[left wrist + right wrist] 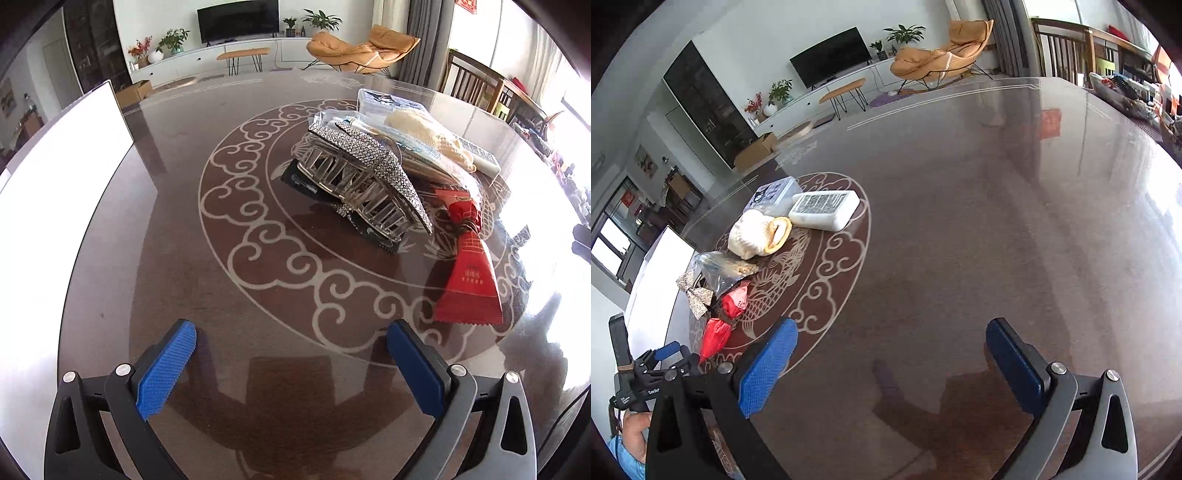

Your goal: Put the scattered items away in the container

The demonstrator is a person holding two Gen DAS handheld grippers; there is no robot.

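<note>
Grippers both apart, empty; only right view shows left gripper [670,354] w/ holder's hand [635,430].

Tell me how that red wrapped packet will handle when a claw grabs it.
The red packet looks like thin crinkly film, so probably floppy and light. Its glossy surface may slip. The pinched, twisted middle seems the firmest place to grip.
</note>
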